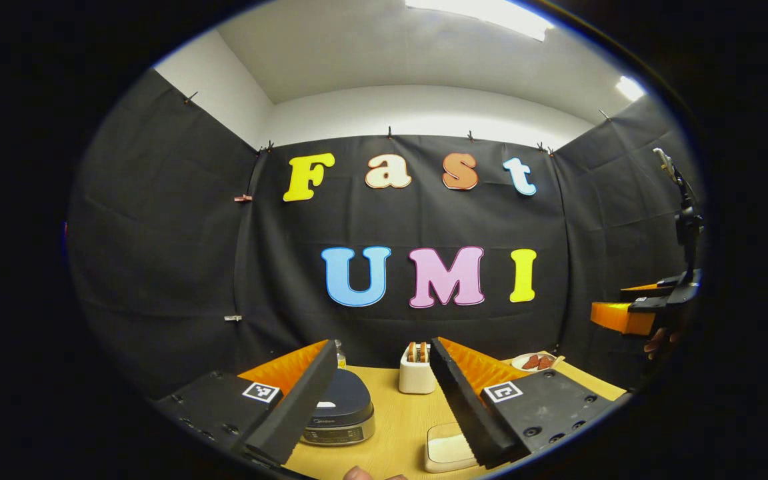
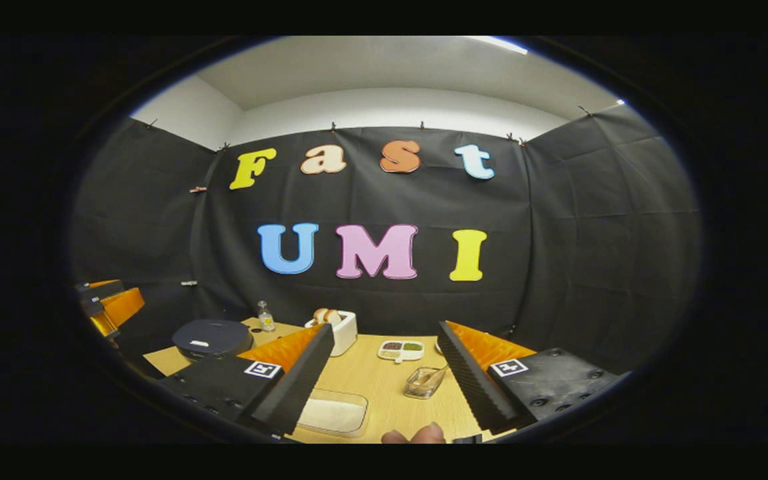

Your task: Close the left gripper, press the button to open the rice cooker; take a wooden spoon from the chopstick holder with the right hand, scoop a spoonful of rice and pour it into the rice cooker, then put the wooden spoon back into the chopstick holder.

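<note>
1. Hovering both grippers, left gripper [image 1: 384, 400] and right gripper [image 2: 384, 383], fingers apart and empty, because I judge nothing is started.
2. Rice cooker [image 1: 341, 410], lid down, at seven o'clock; chopstick holder [image 2: 341, 331] at eleven.

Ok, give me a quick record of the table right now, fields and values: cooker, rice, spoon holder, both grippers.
rice cooker: lid down, at the table's left end
rice: white grains in a shallow container near the front edge
holder: white holder behind it, brown utensils standing inside
left gripper: open, raised above the table, holding nothing
right gripper: open, raised above the table, holding nothing
task progress: not started
</note>
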Action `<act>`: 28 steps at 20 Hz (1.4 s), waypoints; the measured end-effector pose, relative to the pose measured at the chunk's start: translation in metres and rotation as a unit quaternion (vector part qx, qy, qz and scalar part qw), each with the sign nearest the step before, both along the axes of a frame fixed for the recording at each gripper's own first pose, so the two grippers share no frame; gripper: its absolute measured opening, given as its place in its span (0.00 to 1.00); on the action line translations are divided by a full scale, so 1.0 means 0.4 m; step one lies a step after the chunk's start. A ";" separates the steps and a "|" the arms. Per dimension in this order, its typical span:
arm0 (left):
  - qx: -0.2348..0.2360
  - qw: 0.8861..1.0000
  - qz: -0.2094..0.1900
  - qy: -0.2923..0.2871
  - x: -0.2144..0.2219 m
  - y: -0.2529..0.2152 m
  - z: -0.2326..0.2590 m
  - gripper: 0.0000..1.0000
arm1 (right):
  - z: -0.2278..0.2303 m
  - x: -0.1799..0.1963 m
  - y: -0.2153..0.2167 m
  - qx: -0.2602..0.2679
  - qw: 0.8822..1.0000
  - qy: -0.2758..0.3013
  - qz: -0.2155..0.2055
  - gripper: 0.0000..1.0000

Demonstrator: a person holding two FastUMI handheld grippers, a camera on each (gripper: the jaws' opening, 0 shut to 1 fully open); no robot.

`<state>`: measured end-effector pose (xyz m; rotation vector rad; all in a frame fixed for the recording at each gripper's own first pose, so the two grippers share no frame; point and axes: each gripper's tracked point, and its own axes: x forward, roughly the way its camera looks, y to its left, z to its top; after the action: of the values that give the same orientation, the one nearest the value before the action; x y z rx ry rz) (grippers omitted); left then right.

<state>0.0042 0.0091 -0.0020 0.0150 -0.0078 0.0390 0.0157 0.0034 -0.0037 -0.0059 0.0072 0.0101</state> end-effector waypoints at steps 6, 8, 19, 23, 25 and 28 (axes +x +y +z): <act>0.000 1.000 0.002 -0.001 -0.005 0.004 0.003 0.95 | -0.001 -0.001 0.005 0.000 1.000 0.000 0.001 0.96; 0.001 1.000 0.002 0.000 -0.006 0.006 0.001 0.95 | -0.001 -0.001 0.009 -0.001 1.000 0.000 0.003 0.96; 0.003 1.000 -0.002 -0.006 0.007 -0.003 0.014 0.95 | -0.009 -0.002 0.018 -0.001 1.000 0.007 0.006 0.98; -0.012 1.000 -0.006 -0.008 0.002 -0.016 -0.004 0.95 | -0.001 0.004 0.034 -0.006 1.000 0.008 0.015 0.96; -0.023 1.000 0.014 0.013 -0.005 0.042 -0.050 0.97 | 0.011 0.007 0.035 -0.008 1.000 -0.001 0.013 0.96; -0.059 0.997 0.041 0.041 0.006 0.117 -0.105 0.96 | -0.002 -0.005 0.034 -0.016 1.000 -0.001 0.009 0.96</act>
<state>0.0066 0.0559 -0.0442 -0.1008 0.0781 0.1210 0.0138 0.0171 -0.0046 -0.0380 0.0060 0.0289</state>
